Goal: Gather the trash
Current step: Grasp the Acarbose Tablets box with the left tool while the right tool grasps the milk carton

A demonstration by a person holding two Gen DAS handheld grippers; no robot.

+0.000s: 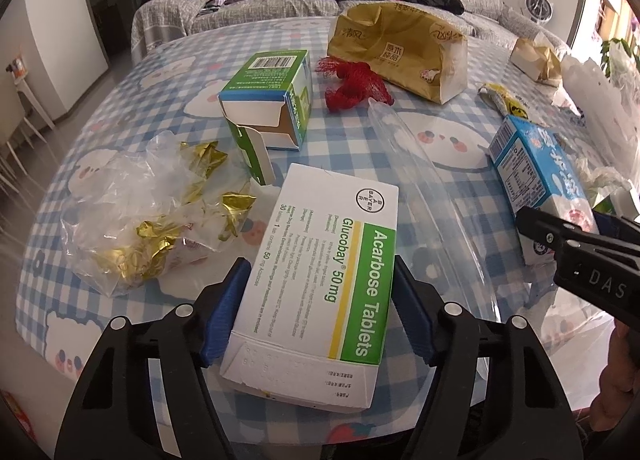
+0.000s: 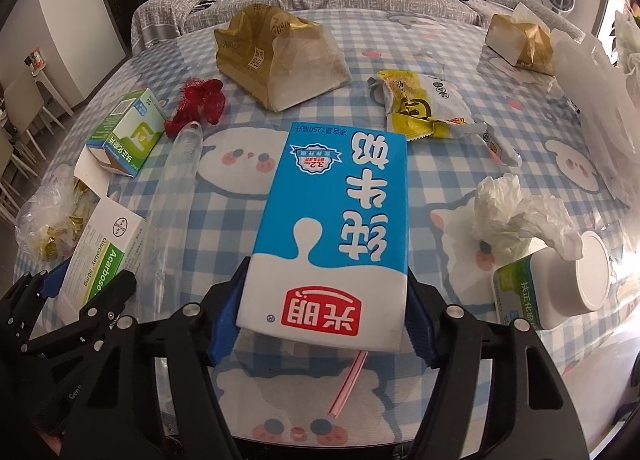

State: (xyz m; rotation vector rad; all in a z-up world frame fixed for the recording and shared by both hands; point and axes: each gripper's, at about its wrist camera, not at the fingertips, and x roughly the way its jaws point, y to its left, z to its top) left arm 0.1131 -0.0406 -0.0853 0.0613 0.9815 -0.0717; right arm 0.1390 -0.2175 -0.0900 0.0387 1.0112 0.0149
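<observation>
My left gripper (image 1: 320, 300) is shut on a white and green tablet box (image 1: 320, 264), fingers on both its long sides, low over the table. My right gripper (image 2: 322, 308) is shut on a blue and white milk carton (image 2: 332, 228) with a pink straw (image 2: 348, 384) under it. In the left wrist view the right gripper (image 1: 560, 236) and carton (image 1: 536, 176) are at the right. In the right wrist view the left gripper (image 2: 80, 292) and tablet box (image 2: 104, 252) are at the lower left.
On the blue checked tablecloth (image 1: 440, 140): an open green box (image 1: 268, 96), a plastic bag with gold wrappers (image 1: 152, 212), red netting (image 1: 352, 80), a brown paper bag (image 1: 400, 48), a clear tube (image 2: 176, 196), a yellow snack wrapper (image 2: 424, 108), crumpled tissue (image 2: 516, 208), a white-capped bottle (image 2: 560, 280). A sofa with clothes stands behind.
</observation>
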